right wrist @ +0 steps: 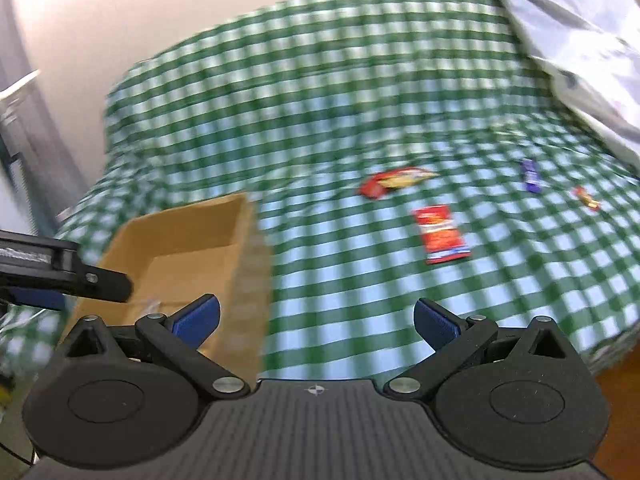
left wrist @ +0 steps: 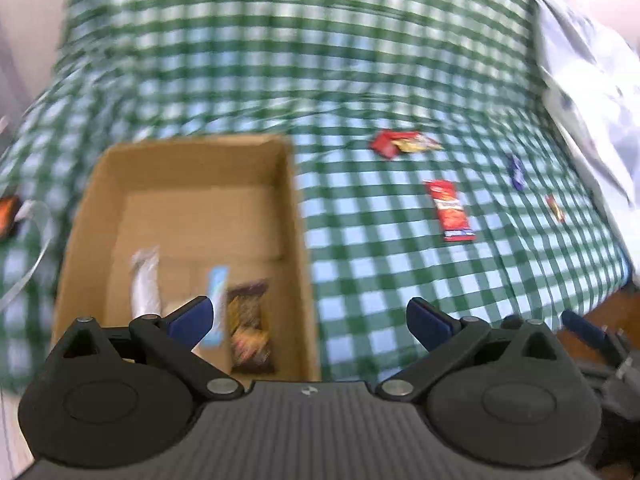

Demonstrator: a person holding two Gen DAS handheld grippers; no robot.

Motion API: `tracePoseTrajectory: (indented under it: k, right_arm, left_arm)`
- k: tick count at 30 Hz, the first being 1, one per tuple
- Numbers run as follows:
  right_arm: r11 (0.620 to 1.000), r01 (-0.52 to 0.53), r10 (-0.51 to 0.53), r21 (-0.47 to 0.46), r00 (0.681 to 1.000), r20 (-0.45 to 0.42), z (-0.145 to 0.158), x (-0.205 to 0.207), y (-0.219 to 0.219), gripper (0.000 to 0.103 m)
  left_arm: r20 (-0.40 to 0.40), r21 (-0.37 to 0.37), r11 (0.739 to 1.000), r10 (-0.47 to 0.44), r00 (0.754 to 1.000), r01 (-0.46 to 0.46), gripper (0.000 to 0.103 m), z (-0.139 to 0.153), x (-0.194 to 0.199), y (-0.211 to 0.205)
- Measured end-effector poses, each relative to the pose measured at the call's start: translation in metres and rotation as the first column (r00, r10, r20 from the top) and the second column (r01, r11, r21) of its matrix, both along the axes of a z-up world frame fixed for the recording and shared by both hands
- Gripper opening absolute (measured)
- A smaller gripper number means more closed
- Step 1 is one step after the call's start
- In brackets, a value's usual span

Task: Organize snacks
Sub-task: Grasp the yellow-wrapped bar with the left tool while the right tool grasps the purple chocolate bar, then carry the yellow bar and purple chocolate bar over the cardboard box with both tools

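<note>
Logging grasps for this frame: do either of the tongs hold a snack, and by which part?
Nothing is held. The left tongs and right tongs are both open, with nothing between them.

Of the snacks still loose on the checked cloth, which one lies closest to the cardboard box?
The red and yellow packet, lying beyond the box's far right corner. The long red packet, the purple one and the small orange one all lie further right.

A green-and-white checked cloth (left wrist: 280, 60) covered the bed. A rumpled pale sheet (left wrist: 592, 92) lay along its right side, a white strap (left wrist: 36, 248) curled at the left edge, and a plain wall (right wrist: 120, 20) stood behind.
</note>
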State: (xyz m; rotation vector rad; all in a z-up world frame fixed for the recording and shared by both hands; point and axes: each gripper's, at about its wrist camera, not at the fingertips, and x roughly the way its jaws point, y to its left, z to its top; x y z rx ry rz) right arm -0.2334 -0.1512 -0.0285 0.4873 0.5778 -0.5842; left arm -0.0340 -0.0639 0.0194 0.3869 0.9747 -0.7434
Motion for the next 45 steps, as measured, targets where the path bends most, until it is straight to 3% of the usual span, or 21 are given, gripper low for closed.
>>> tracePoseTrajectory:
  k: [7,11,14,18,21,23,29,30,32,33,35,38,45]
  right_arm:
    - [0.976,0.206,-0.209,-0.077,0.978,-0.029,-0.033,-0.013,-0.13,0.102]
    - [0.928,0.366,-0.368,-0.068,0.93,-0.025,-0.067,-0.004,-0.227,0.102]
    - [0.887,0.455,-0.458,-0.073,0.889,-0.023,-0.103,0.008,-0.304,0.102]
    - [0.864,0.497,-0.501,-0.079,0.864,-0.056,-0.154,0.027,-0.388,0.102]
    - [0.875,0.474,-0.482,-0.096,0.871,-0.095,-0.189,0.045,-0.435,0.102]
    - [0.892,0.436,-0.449,-0.12,0.886,-0.119,-0.207,0.056,-0.457,0.102]
    - [0.894,0.438,-0.447,-0.094,0.883,-0.145,-0.233,0.069,-0.494,0.102]
    - [0.896,0.433,-0.443,-0.095,0.883,-0.154,-0.236,0.07,-0.494,0.102]
    - [0.907,0.394,-0.417,-0.15,0.892,-0.175,-0.24,0.074,-0.488,0.1]
    - [0.916,0.363,-0.39,-0.171,0.904,-0.174,-0.24,0.075,-0.484,0.094]
    - [0.942,0.277,-0.306,-0.191,0.941,-0.144,-0.235,0.078,-0.472,0.026]
    - [0.95,0.202,-0.252,-0.239,0.945,-0.206,-0.23,0.089,-0.452,0.025]
    - [0.962,0.202,-0.227,-0.182,0.966,-0.128,-0.188,0.07,-0.405,0.025]
  left_arm:
    - [0.113,0.061,0.986,-0.159,0.981,0.153,0.103,-0.037,0.036,-0.154]
    - [0.166,0.044,0.978,-0.209,0.964,0.205,0.103,-0.073,0.061,-0.246]
    - [0.189,0.038,0.957,-0.289,0.939,0.287,0.103,-0.109,0.075,-0.312]
    - [0.165,0.091,0.924,-0.382,0.909,0.371,0.103,-0.164,0.097,-0.386]
    - [0.128,0.133,0.91,-0.409,0.903,0.393,0.103,-0.195,0.112,-0.425]
    - [0.125,0.139,0.913,-0.399,0.908,0.383,0.103,-0.21,0.119,-0.445]
    - [0.102,0.155,0.905,-0.415,0.904,0.397,0.103,-0.23,0.126,-0.474]
    - [0.102,0.155,0.901,-0.423,0.9,0.405,0.099,-0.232,0.125,-0.475]
    - [0.086,0.165,0.885,-0.452,0.888,0.434,0.047,-0.234,0.12,-0.475]
    - [0.05,0.185,0.871,-0.471,0.881,0.455,0.016,-0.236,0.118,-0.477]
    - [0.049,0.166,0.879,-0.46,0.886,0.447,0.013,-0.233,0.114,-0.473]
    - [0.031,0.141,0.88,-0.462,0.887,0.453,0.012,-0.221,0.108,-0.461]
    - [0.047,0.089,0.913,-0.404,0.914,0.399,0.013,-0.166,0.083,-0.407]
